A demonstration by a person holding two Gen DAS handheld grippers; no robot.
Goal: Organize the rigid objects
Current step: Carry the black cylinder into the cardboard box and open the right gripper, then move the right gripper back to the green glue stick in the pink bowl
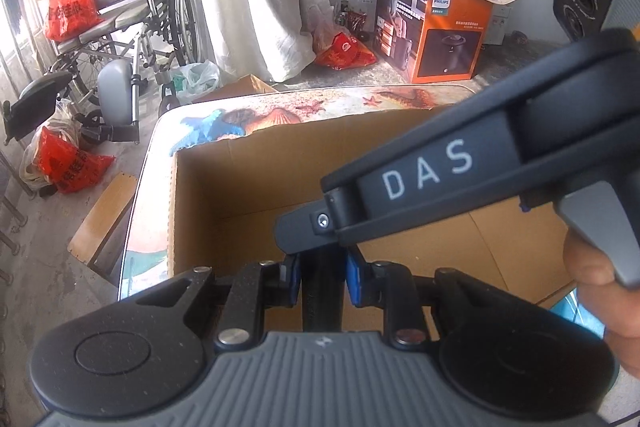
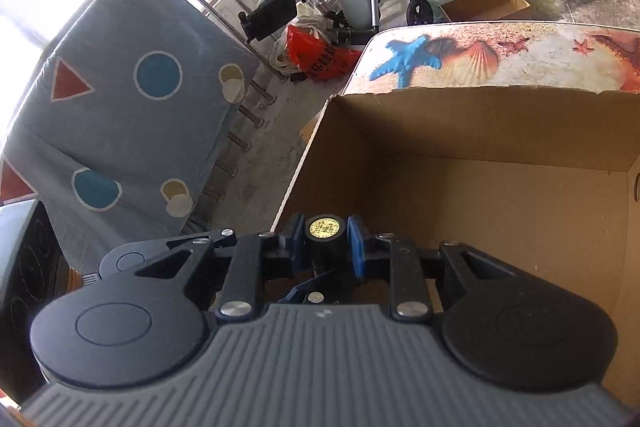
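Observation:
A black cylinder (image 2: pixel 325 247) with a round yellow label on its end is clamped between the blue pads of my right gripper (image 2: pixel 325 243), held over the near left part of an open cardboard box (image 2: pixel 480 131). In the left wrist view my left gripper (image 1: pixel 322 279) is shut on the same black cylinder (image 1: pixel 322 291), seen as a dark bar between its blue pads (image 1: pixel 354 279). The right gripper's body, marked DAS (image 1: pixel 428 171), crosses above the box (image 1: pixel 224 183). The box floor that shows is bare.
The box stands on a table with a seashell-print cover (image 2: pixel 460 55). On the floor beyond are a wheelchair (image 1: pixel 132 11), red bags (image 1: pixel 64 163), a wooden stool (image 1: pixel 104 219) and an orange Philips carton (image 1: pixel 432 23). A blue patterned cushion (image 2: pixel 120 99) leans on a railing at the left.

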